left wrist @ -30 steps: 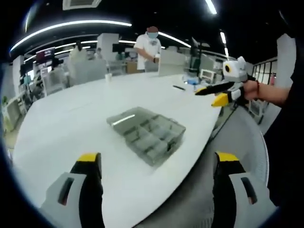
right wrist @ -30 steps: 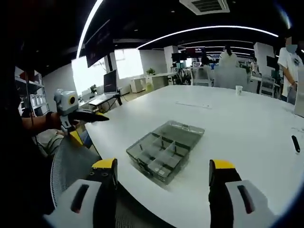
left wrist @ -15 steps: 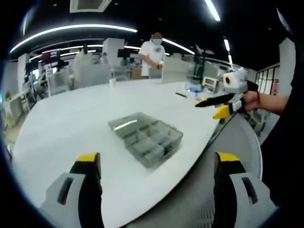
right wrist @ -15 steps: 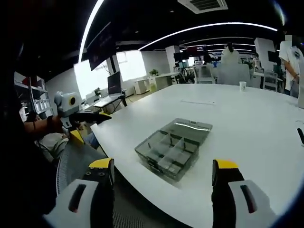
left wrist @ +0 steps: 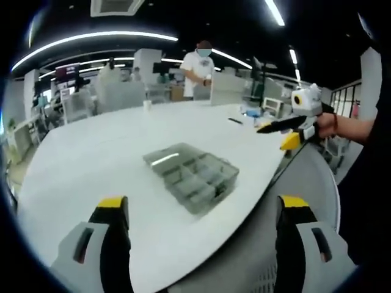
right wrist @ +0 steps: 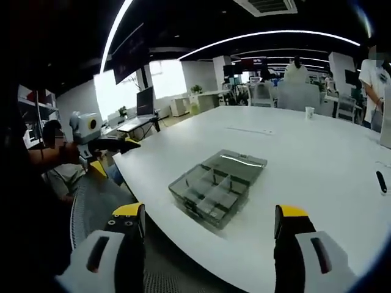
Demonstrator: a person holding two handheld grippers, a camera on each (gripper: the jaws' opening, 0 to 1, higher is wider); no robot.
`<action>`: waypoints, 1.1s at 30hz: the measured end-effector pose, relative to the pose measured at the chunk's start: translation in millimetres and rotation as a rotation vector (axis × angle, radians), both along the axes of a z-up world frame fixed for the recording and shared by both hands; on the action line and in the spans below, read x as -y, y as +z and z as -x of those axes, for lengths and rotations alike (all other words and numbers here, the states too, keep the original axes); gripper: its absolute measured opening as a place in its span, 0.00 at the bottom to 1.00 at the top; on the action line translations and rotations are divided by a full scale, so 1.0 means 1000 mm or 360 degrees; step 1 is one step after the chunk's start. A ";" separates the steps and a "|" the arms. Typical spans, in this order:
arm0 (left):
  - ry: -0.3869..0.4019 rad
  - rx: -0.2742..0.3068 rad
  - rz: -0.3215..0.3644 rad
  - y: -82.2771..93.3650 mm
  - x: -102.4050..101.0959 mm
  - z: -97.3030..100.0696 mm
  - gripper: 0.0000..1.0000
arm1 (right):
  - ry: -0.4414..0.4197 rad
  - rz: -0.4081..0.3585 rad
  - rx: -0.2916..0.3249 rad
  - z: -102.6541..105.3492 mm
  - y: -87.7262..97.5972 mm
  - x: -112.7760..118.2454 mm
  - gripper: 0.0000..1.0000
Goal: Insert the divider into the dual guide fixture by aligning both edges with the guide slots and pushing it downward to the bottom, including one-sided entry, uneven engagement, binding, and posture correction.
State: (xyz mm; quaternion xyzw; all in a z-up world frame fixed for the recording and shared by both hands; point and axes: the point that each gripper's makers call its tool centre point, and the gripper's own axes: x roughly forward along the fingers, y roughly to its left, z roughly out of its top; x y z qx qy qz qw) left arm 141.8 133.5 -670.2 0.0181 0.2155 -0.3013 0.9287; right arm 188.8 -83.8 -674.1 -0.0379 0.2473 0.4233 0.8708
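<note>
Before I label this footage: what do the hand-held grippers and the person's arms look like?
Each hand-held gripper has light grey jaws with black inner faces and yellow tips, and a dark slot marking on each. The person wears dark sleeves.

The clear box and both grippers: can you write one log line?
left gripper: open, empty | right gripper: open, empty | compartment box: on white table, untouched
</note>
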 end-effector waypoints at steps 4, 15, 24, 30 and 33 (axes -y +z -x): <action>0.0031 0.0001 0.0027 -0.001 -0.002 -0.002 0.99 | -0.0001 0.0030 -0.0004 -0.002 -0.005 0.004 0.86; 0.0084 0.0009 0.0061 -0.003 -0.008 -0.002 0.99 | 0.0019 0.0035 -0.0032 -0.001 -0.012 0.004 0.86; 0.0074 -0.0002 0.0051 -0.007 -0.009 -0.002 0.99 | 0.0005 -0.0002 -0.0056 -0.001 -0.018 0.003 0.86; 0.0080 0.0006 0.0041 -0.007 -0.010 -0.003 0.99 | 0.0006 -0.0016 -0.0048 -0.003 -0.014 0.002 0.85; 0.0077 0.0005 0.0036 -0.007 -0.010 -0.002 0.99 | 0.0013 -0.0023 -0.0041 -0.003 -0.013 0.001 0.85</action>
